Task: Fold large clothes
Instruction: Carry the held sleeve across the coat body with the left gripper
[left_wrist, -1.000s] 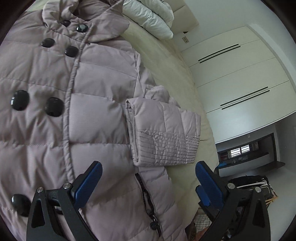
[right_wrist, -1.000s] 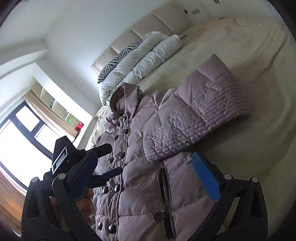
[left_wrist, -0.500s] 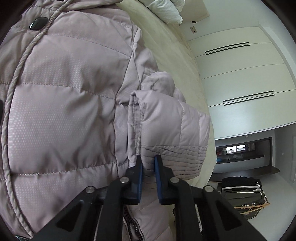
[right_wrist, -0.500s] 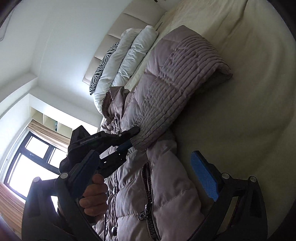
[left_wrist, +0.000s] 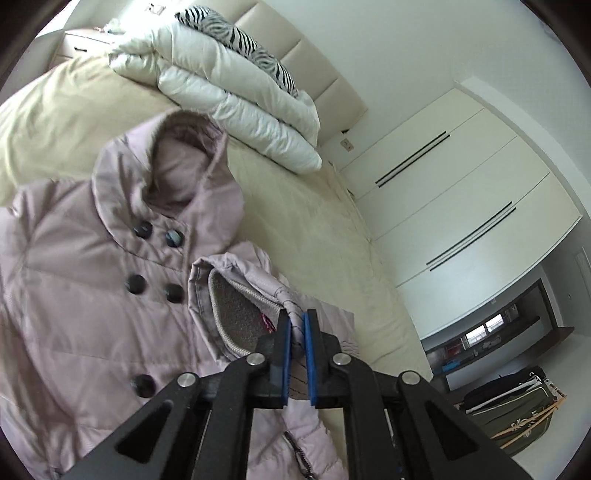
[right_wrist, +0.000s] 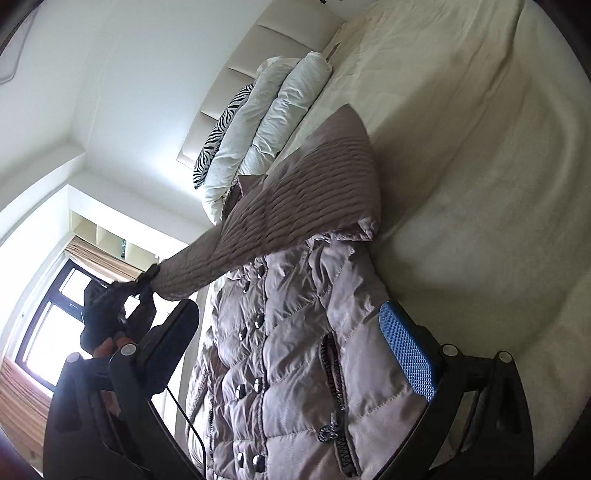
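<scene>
Gripping the sleeve cuff (left_wrist: 236, 310) in our left gripper (left_wrist: 295, 332), we held it above the puffer coat (right_wrist: 295, 354) on the bed (right_wrist: 480, 147) for folding inward; our right gripper (right_wrist: 295, 332) hung wide, empty, nearby.

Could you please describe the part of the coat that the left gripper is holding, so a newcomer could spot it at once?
On the cream bed lies a pale mauve padded coat with dark buttons. Along its zip-pocket side, one sleeve is lifted off the coat's front. The left gripper is shut on that sleeve's cuff, the only part with tight stitched ribbing and a grey knit lining showing inside.
</scene>
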